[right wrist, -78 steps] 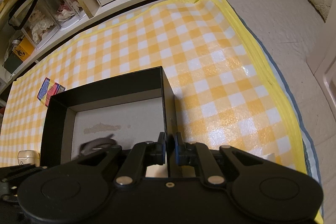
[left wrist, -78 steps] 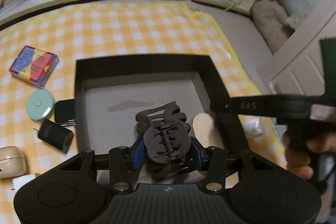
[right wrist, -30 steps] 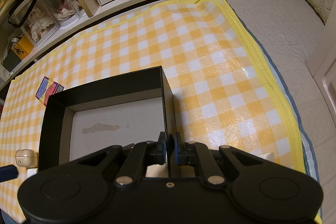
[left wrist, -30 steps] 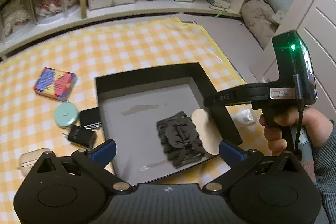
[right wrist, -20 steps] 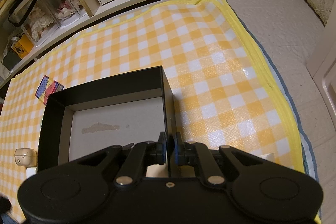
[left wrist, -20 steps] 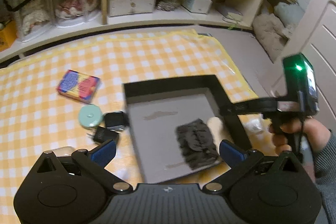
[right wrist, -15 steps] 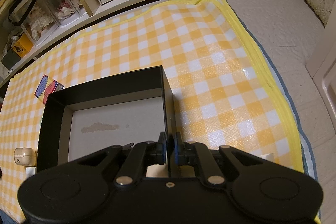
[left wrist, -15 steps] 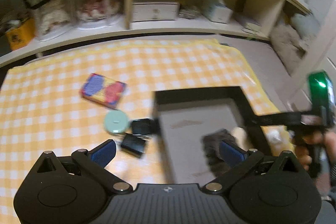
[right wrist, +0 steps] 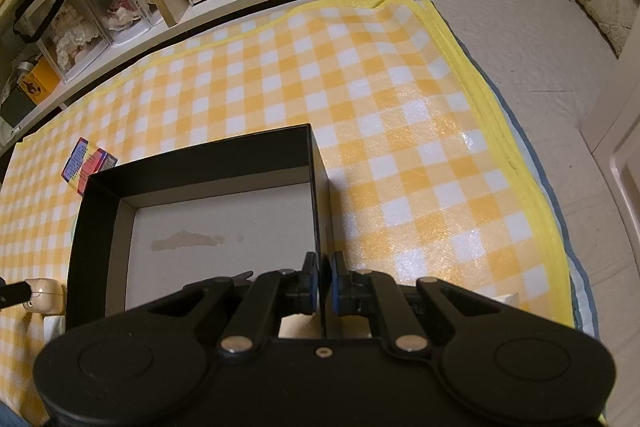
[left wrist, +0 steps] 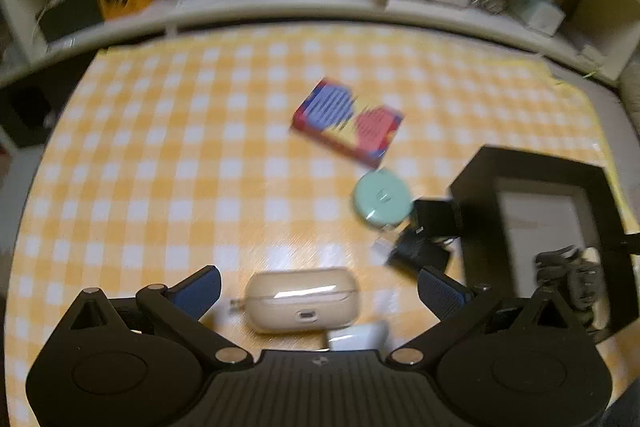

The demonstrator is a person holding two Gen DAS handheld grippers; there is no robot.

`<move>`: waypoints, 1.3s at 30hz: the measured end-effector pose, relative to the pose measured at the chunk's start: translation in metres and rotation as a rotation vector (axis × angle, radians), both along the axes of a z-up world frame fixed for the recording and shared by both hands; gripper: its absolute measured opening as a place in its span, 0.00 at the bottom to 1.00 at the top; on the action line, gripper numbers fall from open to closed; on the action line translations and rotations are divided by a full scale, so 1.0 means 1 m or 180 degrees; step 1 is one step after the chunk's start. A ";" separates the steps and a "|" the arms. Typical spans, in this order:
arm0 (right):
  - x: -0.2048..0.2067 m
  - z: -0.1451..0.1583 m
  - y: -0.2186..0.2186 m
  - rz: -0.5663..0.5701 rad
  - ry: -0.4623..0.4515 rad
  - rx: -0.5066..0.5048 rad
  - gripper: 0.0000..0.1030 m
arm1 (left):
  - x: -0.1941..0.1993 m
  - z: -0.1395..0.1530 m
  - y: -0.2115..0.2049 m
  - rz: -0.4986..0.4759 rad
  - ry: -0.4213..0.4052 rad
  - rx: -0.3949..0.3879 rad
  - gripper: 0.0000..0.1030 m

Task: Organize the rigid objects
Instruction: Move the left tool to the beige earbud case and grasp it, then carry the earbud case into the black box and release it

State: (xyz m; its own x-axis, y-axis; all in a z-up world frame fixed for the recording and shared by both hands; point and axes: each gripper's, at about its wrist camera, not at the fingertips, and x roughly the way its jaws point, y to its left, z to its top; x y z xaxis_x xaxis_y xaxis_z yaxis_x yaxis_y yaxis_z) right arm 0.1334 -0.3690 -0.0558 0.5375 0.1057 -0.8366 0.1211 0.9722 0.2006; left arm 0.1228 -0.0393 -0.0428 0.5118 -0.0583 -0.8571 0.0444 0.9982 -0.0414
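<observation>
Yellow-and-white checked mat (left wrist: 200, 163), black box (right wrist: 208, 163) with grey floor, mint round disc (left wrist: 381, 197), beige case (left wrist: 302, 299).

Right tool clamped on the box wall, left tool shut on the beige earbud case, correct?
Not quite. The left tool is open, with the beige earbud case lying between its fingers ungripped, per the left wrist view. The right tool is clamped on the box wall.

No text, label or number is legible in either view.

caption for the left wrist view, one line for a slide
Open left gripper poised around a beige earbud case on the checked mat, black box at right.
</observation>
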 end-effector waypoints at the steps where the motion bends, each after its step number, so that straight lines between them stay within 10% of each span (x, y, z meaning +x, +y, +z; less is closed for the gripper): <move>1: 0.000 0.000 0.000 0.0000 0.0005 -0.0003 0.07 | 0.001 -0.004 0.002 0.0015 0.0034 -0.0014 1.00; 17: 0.000 -0.003 0.001 0.0013 0.0039 -0.0028 0.07 | 0.018 -0.039 0.007 0.0141 0.0281 0.0001 0.85; 27: 0.000 -0.004 0.001 0.0021 0.0035 -0.0028 0.07 | 0.011 -0.011 0.001 0.0073 -0.0060 -0.0039 0.84; 39: -0.001 -0.002 0.002 0.0062 0.0030 -0.0052 0.07 | -0.010 0.039 -0.083 -0.1909 -0.0531 -0.0071 0.84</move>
State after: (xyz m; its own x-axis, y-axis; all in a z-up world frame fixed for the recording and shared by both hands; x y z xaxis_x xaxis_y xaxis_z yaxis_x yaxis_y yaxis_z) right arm 0.1328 -0.3670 -0.0578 0.5276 0.1024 -0.8433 0.1038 0.9775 0.1836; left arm 0.1129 -0.1228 -0.0035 0.5114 -0.3941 -0.7636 0.6046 0.7965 -0.0061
